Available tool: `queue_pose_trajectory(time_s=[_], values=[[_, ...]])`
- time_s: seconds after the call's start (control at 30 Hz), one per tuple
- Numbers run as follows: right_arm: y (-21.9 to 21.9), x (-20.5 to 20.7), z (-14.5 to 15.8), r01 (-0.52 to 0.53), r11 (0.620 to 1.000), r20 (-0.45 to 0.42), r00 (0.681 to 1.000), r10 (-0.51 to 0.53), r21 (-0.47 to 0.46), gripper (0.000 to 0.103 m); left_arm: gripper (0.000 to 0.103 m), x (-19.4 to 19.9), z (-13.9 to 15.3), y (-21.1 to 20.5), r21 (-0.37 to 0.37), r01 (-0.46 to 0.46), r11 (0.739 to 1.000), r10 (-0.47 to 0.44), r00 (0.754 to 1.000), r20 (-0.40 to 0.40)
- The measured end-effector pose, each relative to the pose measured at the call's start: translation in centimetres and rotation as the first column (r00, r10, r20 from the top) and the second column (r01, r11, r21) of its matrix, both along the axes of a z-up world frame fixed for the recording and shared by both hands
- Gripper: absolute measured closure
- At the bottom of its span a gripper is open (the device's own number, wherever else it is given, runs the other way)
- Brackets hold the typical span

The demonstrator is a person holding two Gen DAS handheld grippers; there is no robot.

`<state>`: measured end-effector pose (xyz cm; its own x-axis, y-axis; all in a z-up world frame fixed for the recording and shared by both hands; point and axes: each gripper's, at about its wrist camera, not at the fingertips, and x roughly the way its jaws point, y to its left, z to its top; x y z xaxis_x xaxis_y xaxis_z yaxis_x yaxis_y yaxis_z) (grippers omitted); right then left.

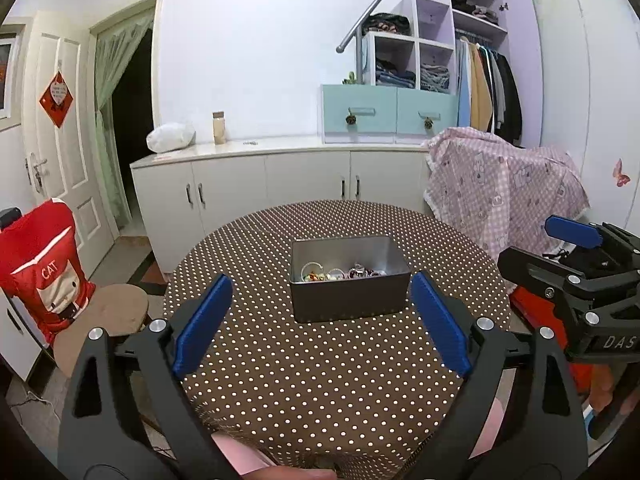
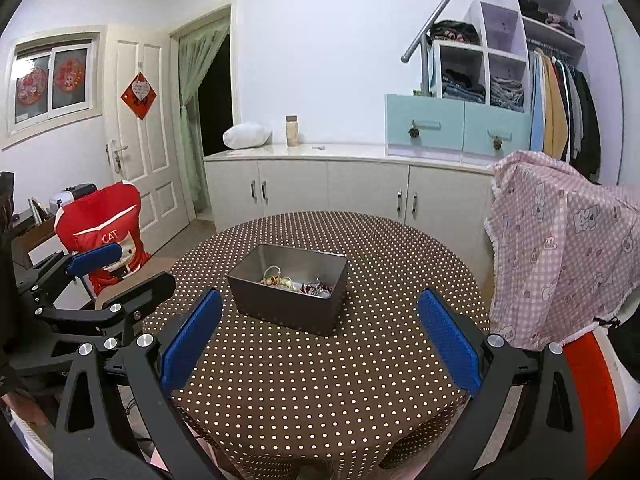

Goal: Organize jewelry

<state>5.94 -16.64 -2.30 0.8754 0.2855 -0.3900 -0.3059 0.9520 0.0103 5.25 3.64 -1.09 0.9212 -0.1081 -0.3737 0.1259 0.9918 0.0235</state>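
Note:
An open grey metal tin (image 1: 352, 300) (image 2: 288, 304) stands near the middle of a round table (image 1: 320, 380) (image 2: 340, 380) with a brown polka-dot cloth. Inside the tin lies a heap of jewelry (image 1: 340, 273) (image 2: 296, 283): bead strings, rings and red pieces. My left gripper (image 1: 320, 288) is open, its blue pads wide apart and nothing between them, a short way in front of the tin. My right gripper (image 2: 320, 306) is open too, empty, and also short of the tin. Each view shows the other gripper at its edge (image 1: 576, 232) (image 2: 94, 258).
A chair with a red "CAT" cover (image 1: 44, 268) (image 2: 108, 236) stands left of the table. A chair draped in pink checked cloth (image 1: 504, 184) (image 2: 560, 240) stands to the right. White cabinets (image 1: 280, 184) (image 2: 340, 188) run along the far wall behind the table.

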Motion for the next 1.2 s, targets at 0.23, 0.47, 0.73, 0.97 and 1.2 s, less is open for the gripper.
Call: queue_pose_trajectory(time_s=[0.23,0.47,0.73,0.97,1.2], values=[[0.2,-1.0,0.6,-0.010,1.000,0.036,0.999,0.010,-0.004,0.008,0.012,-0.7,0.5,-0.3,-0.001,0.000,1.000,0.000,1.000,0.022],[0.2,-1.3,0.8,-0.010,1.000,0.047,0.999,0.010,-0.006,0.008,0.012,-1.0,0.6,-0.5,-0.002,0.002,1.000,-0.002,1.000,0.029],[0.1,-1.4,0.7,-0.005,1.000,0.044,0.999,0.006,-0.007,0.008,0.012,-1.2,0.8,-0.6,-0.007,0.003,1.000,-0.003,1.000,0.028],[0.0,-1.4,0.5,0.002,1.000,0.033,0.999,-0.002,-0.005,0.008,0.012,-1.3,0.7,-0.5,-0.008,0.009,1.000,-0.009,1.000,0.025],[-0.1,-1.5,0.6,0.006,1.000,0.034,0.999,-0.005,-0.009,0.008,0.011,-1.5,0.7,-0.6,-0.006,0.008,1.000,-0.008,1.000,0.026]])
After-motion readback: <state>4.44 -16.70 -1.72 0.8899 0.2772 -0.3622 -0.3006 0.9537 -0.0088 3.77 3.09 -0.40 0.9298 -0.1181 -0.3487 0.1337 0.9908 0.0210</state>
